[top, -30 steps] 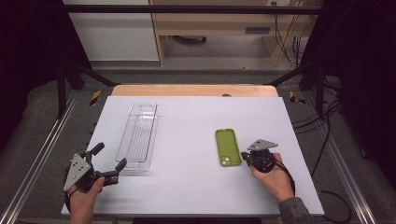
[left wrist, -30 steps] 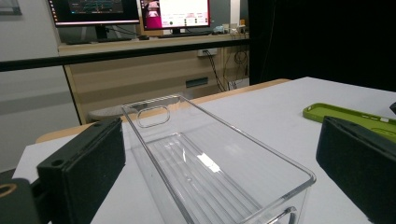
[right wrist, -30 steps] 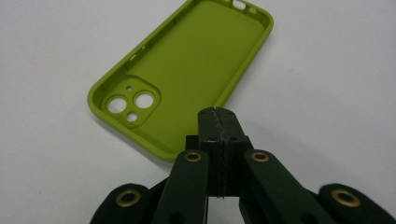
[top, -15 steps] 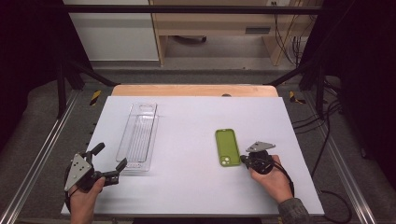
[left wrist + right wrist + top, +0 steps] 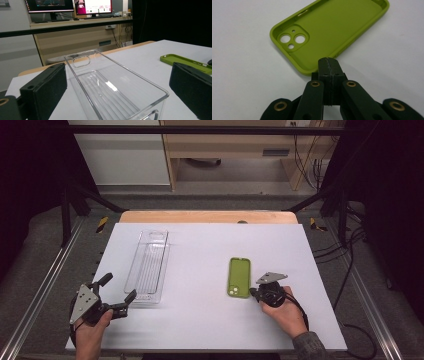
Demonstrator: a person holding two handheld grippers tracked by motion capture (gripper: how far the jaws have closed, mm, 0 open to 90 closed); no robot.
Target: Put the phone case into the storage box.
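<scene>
Green phone case [image 5: 239,277] flat on worktop [image 5: 200,320], long axis running away from person. Right gripper [image 5: 254,292] pressed together, empty, at case's near right corner; left gripper [image 5: 119,295] spread, well apart.

The right gripper [image 5: 256,293], jaws pressed together, sits slightly closer to the near corner of the green phone case [image 5: 239,277] than a second ago.

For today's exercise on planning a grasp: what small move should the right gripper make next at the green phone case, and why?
Probably open its jaws. The right gripper has its jaws shut together with nothing between them, tips at the rim of the green silicone phone case, which lies flat, hollow side up, on the white table. Shut jaws cannot straddle that rim.
</scene>
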